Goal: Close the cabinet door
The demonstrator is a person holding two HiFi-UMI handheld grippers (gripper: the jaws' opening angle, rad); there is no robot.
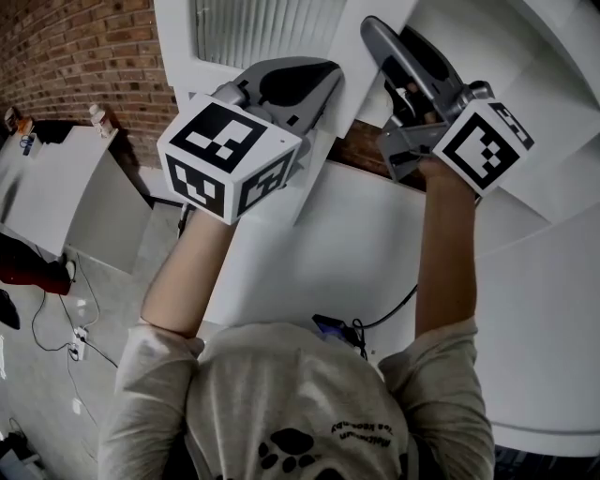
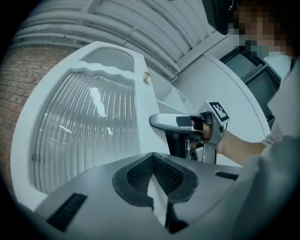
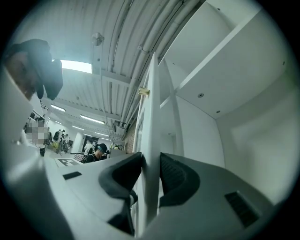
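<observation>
The white cabinet door [image 2: 89, 126] has a ribbed glass panel [image 1: 244, 28] and stands ajar. Its thin front edge [image 3: 152, 103] runs straight up between the jaws of my right gripper [image 3: 149, 157], with a pad against each face. In the head view that gripper [image 1: 375, 37] is raised at the door's edge. It also shows from the side in the left gripper view [image 2: 159, 121]. My left gripper [image 1: 323, 80] is up beside the same edge, a little lower. Its pads [image 2: 140, 176] meet at the tips [image 2: 151, 154], and a white sliver shows in the gap behind them.
The open cabinet's white inside and shelf [image 3: 234, 70] lie to the right of the door. A brick wall [image 1: 75, 56] is on the left. A white counter [image 1: 356, 253] is below my arms. Cables [image 1: 66, 328] lie on the floor. A person [image 3: 96, 151] is far behind.
</observation>
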